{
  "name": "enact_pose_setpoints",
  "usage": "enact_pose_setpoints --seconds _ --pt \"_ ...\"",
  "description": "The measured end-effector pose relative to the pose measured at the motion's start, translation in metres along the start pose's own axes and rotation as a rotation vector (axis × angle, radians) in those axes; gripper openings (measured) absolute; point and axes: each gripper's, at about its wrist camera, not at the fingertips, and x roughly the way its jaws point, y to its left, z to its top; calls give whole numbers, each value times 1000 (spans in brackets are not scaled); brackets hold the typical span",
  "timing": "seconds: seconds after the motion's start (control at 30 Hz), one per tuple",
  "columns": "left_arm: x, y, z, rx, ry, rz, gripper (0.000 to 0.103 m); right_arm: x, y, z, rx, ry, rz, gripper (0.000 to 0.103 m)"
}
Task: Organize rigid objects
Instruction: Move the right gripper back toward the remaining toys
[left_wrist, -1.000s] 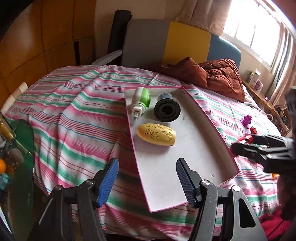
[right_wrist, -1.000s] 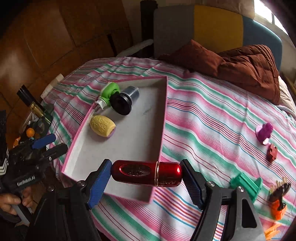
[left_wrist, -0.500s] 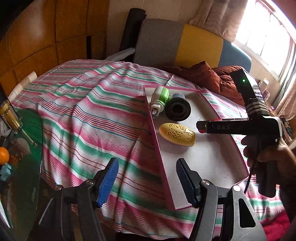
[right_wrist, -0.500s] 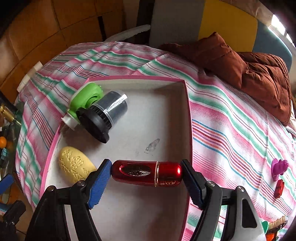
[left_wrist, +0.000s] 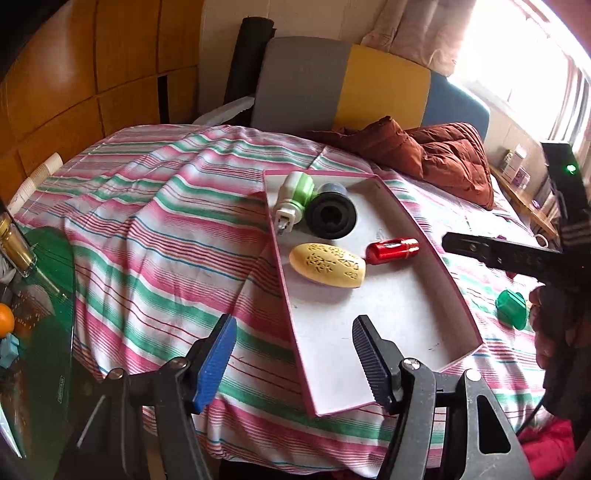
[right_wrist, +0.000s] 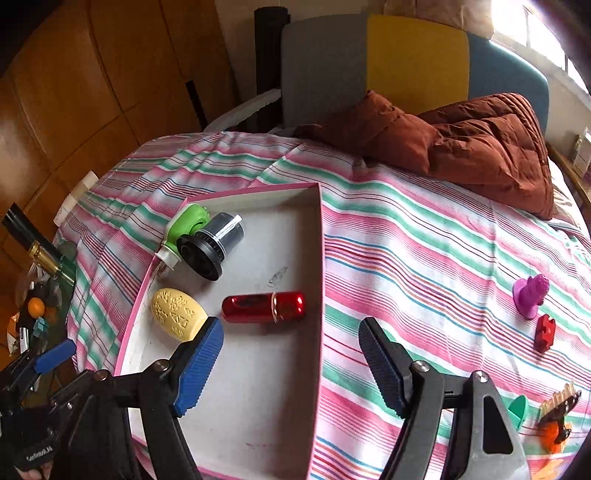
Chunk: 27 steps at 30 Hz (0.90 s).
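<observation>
A pink-edged white tray (left_wrist: 413, 317) (right_wrist: 258, 406) lies on the striped cloth. In it lie a red metal cylinder (left_wrist: 392, 250) (right_wrist: 263, 307), a yellow oval case (left_wrist: 327, 264) (right_wrist: 178, 314), a black round cap (left_wrist: 331, 219) (right_wrist: 207, 246) and a green and white plug-in (left_wrist: 292, 197) (right_wrist: 182, 229). My right gripper (right_wrist: 291, 365) is open and empty, just above and behind the red cylinder. My left gripper (left_wrist: 293, 354) is open and empty at the tray's near left edge.
Loose on the cloth to the right are a purple toy (right_wrist: 530, 294), a small red piece (right_wrist: 544, 332), a green piece (left_wrist: 512, 308) and an orange and brown clip (right_wrist: 557, 421). A brown jacket (right_wrist: 480, 144) lies at the back. A glass side table (left_wrist: 33, 332) with bottles stands left.
My right gripper opened and let go of the red cylinder, which now lies in the tray beside the yellow case. The right gripper has drawn back. The left gripper stayed open.
</observation>
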Motion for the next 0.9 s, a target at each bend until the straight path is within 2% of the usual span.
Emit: enact_pose_setpoints --seconds 0.27,0.47,0.7,0.8,0.9 --pt "-9 -33 1 107 -16 -1 67 -45 -38 -31 35 -66 -94 77" --pt "-9 -62 5 177 -12 -30 68 -86 -99 -51 174 -140 -187 77" --pt "-4 -105 6 267 25 -100 68 -127 -194 -85 445 -242 -339 77" --pt "1 -125 7 287 49 -136 68 -135 -229 -109 606 -273 -370 77" --pt "9 -147 9 300 80 -190 68 -143 -250 -119 726 -303 -366 77"
